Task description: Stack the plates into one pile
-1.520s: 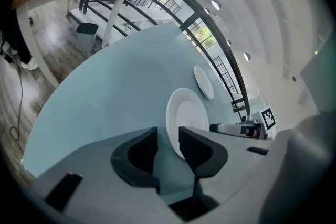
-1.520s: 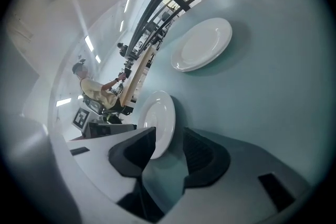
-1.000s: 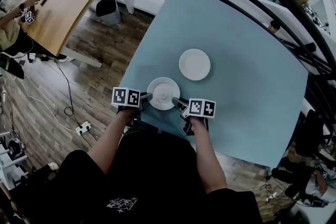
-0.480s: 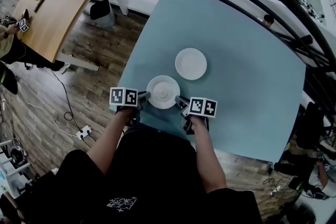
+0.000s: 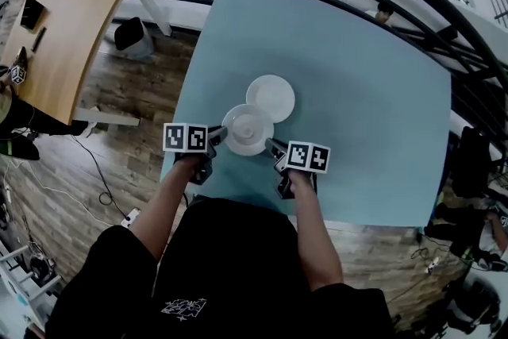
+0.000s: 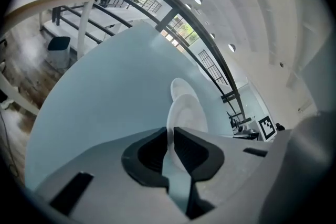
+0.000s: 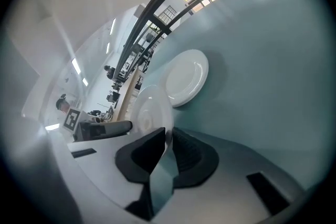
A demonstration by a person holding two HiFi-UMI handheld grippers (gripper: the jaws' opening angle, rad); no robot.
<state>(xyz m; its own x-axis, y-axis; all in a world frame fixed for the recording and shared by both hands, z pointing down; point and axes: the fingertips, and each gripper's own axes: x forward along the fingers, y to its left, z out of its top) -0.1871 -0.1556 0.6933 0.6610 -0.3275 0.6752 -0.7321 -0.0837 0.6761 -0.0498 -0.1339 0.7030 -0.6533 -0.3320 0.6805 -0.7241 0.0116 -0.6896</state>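
The carry was in hand. The left gripper (image 5: 216, 136) and the right gripper (image 5: 273, 146) each had their jaws nipped on an opposite rim of the near plate (image 5: 248, 129), with the thin white edge pinched between the dark pads and only a narrow slit left between them. Both pairs of jaws had just been closing, with that rim between them. The plate spanned the gap from one pair of jaws to the other and looked to be raised off the blue table (image 5: 357, 91).

The second plate (image 5: 271, 98) lay flat just beyond the jaw tips, a little toward the right gripper's side. In the head view the held plate's far edge already overlapped its near edge.

The next move, as I judged it, called for pushing further forward until the held plate sat centred over the other one. Both hands had to stay level so it would not tip, then lower it and let both pairs of jaws go together.

A second earlier the near plate had rested on the table between wide-open jaws, clear of the second plate — a strip of table showed between them. That strip had gone.
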